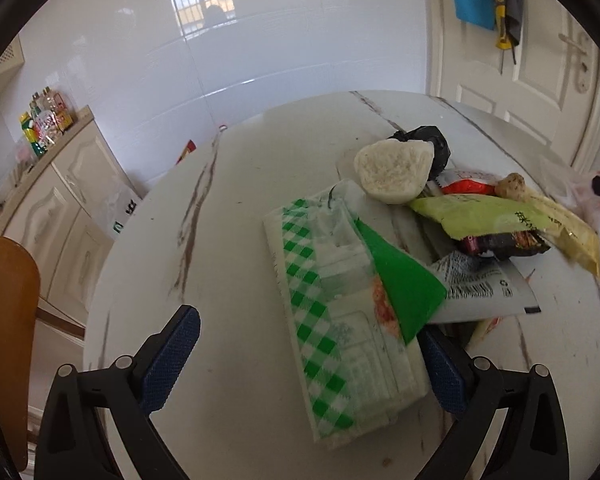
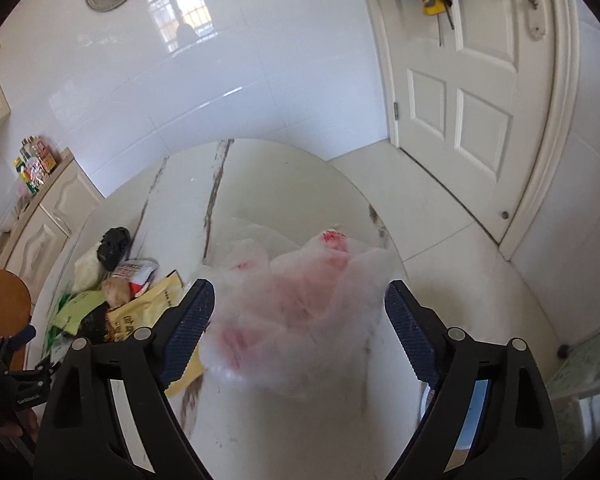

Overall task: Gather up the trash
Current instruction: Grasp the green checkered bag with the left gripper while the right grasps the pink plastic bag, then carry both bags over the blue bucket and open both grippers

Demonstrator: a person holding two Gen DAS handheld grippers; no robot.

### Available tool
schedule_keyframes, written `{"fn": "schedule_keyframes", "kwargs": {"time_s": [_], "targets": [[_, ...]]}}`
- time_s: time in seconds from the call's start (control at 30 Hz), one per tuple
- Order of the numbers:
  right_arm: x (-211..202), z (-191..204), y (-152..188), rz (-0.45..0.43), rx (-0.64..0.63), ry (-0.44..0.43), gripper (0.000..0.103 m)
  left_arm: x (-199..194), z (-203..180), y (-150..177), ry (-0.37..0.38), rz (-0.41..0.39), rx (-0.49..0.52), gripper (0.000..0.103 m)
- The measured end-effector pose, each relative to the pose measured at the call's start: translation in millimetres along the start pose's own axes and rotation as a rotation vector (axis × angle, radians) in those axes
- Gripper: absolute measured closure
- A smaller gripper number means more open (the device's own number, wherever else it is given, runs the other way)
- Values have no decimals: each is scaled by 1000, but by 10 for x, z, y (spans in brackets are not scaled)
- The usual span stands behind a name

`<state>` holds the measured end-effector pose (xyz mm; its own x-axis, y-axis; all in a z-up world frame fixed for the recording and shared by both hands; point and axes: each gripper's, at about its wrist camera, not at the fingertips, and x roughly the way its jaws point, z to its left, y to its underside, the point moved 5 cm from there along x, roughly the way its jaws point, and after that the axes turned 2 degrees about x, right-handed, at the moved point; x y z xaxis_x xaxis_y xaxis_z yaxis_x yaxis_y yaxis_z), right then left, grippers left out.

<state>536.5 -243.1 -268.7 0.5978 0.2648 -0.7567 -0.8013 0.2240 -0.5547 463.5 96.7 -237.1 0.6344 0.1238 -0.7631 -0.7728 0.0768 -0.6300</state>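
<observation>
1. The left wrist view shows the round marble-pattern table with the trash in close detail: a green-checked tissue pack, a half-eaten white bun, a black crumpled bag, a light green wrapper, a yellow wrapper and a barcode-printed wrapper.
2. The right wrist view shows the same trash pile only small, at the left of the table. It alone shows the translucent plastic bag with red print, the white door and the floor tiles.
3. Left gripper: the jaws stand wide apart. The tissue pack lies between them, its near end close to the right-hand blue pad. The left-hand pad is well clear of the pack. No pad presses on it.
4. Right gripper: the jaws stand wide apart. The plastic bag lies between and just beyond the fingertips. The picture is blurred here, so I cannot tell whether the pads touch the bag. Nothing is clamped.
5. Trash location: all items rest on the table top, wrappers overlapping one another, beside the tissue pack.
</observation>
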Motion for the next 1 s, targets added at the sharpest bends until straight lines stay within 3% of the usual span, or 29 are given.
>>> {"fn": "schedule_keyframes", "kwargs": {"time_s": [0.03,0.1,0.23,0.27,0.3,0.33,0.6,0.83,1.0], "targets": [[30,15,-10,1,-10,9,16,8,1,-13,18,-1,-3,16],[56,26,-6,10,-19,15,16,21,-10,-31,83,-4,-22,36],[67,65,18,23,-66,38,25,33,-4,-42,119,-13,-31,54],[67,71,19,21,-76,42,28,26,1,-33,125,-14,-39,65],[64,76,26,22,-83,42,30,15,10,-24,138,-13,-49,86],[57,70,38,22,-90,37,31,6,28,-17,166,-14,-64,88],[-135,77,114,-1,-118,-16,50,-294,97,55,183,-53,-70,89],[-560,148,164,-64,-98,-87,52,-814,-26,87,225,-127,-40,89],[-936,149,230,-111,-100,-117,52,-1244,-391,106,287,-178,27,89]]}}
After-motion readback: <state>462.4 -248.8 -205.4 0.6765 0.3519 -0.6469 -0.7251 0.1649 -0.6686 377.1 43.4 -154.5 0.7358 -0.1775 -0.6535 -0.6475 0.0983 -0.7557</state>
